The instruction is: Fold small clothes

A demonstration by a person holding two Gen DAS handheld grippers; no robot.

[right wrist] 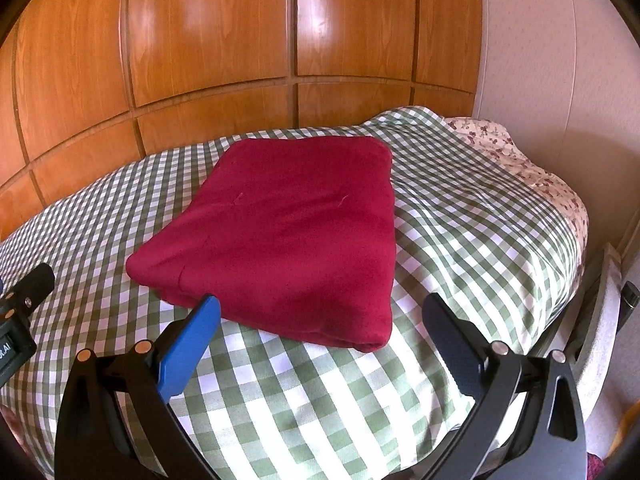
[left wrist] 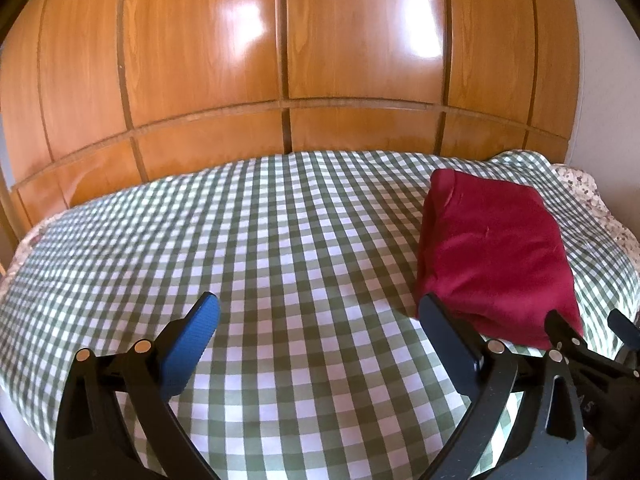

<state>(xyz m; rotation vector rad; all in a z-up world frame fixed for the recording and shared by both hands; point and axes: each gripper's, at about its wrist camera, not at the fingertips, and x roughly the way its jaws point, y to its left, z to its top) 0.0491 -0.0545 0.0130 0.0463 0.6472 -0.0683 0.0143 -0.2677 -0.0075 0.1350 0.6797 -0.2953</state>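
Since the red garment [right wrist: 288, 232] lies already folded into a thick soft-looking rectangle on the checked bedcover [right wrist: 304, 392], just ahead of the right gripper [right wrist: 320, 312] and off to the right of the left gripper [left wrist: 320, 312], it should handle as light, limp and non-slippery, sagging wherever unsupported. Both grippers hang over the cover with fingers spread wide and nothing between them. Best hold, by my judgement: the doubled near edge, pinching all layers together so none peel apart.
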